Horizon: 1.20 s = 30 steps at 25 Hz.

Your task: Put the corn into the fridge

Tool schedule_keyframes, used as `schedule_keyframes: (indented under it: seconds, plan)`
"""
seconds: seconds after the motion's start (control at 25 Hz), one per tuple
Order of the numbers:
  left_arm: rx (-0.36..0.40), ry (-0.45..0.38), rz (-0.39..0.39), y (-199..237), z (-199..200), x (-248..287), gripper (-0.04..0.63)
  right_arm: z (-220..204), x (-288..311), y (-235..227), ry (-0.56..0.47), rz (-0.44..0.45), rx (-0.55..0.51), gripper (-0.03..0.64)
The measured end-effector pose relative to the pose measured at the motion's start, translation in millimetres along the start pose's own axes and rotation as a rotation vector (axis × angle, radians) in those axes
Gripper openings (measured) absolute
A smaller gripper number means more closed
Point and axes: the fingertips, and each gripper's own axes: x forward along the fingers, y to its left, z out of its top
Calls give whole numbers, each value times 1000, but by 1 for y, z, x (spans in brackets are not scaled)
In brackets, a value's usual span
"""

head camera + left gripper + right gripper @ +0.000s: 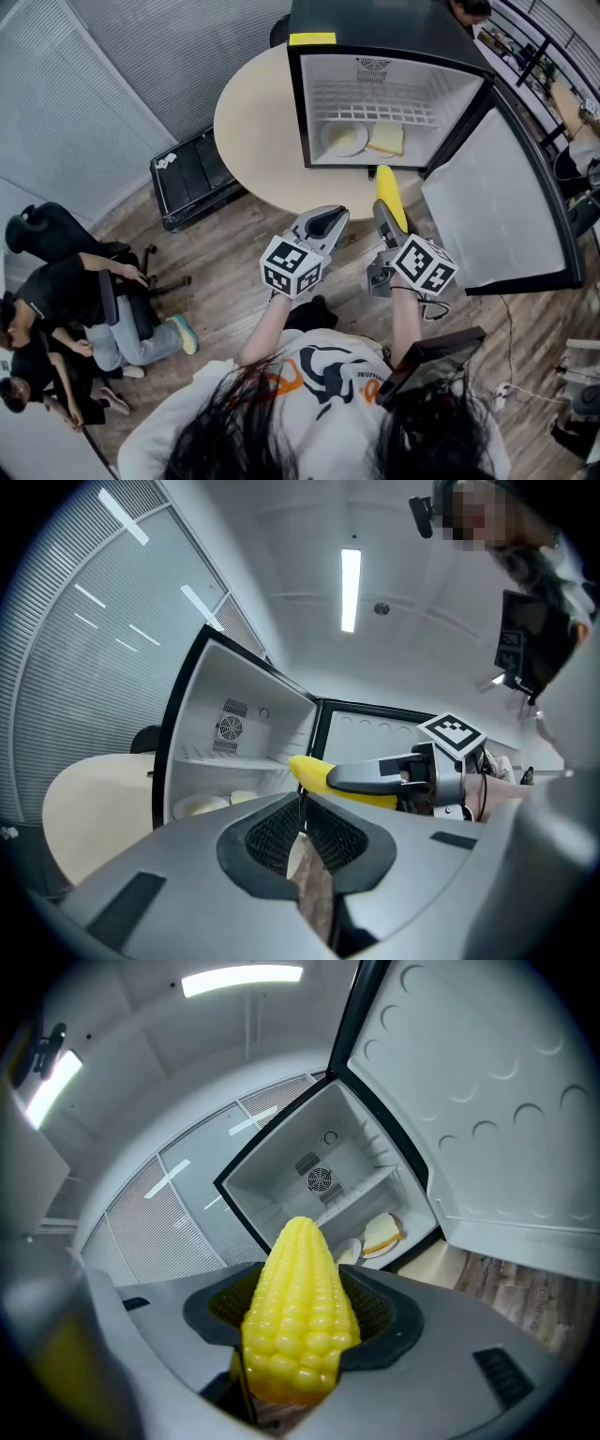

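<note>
The yellow corn [388,190] is clamped in my right gripper [384,212], its tip pointing at the open mini fridge [300,103] on the round table [255,131]. In the right gripper view the corn [300,1316] fills the space between the jaws of that gripper [298,1358], with the fridge's white inside [309,1194] beyond it. My left gripper [332,218] hovers beside it, to the left, shut and empty. From the left gripper view, the left gripper [302,806] has its jaws pressed together, and the corn [314,772] shows past them.
A plate [344,139] and a slice of bread [385,139] lie on the fridge floor. The fridge door [502,197] swings wide open to the right. A black case [192,178] sits on the wooden floor at left, near seated people [66,300].
</note>
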Motion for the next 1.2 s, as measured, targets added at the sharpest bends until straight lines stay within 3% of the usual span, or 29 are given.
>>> schedule_keyframes:
  seconds: [0.28, 0.64, 1.2]
  plan:
    - [-21, -2, -23, 38, 1, 6, 20, 0, 28, 4, -18, -39, 3, 253]
    - [-61, 20, -54, 47, -7, 25, 20, 7, 37, -14, -15, -96, 30, 253]
    - [-47, 5, -27, 82, 18, 96, 20, 91, 101, -54, -74, -102, -22, 253]
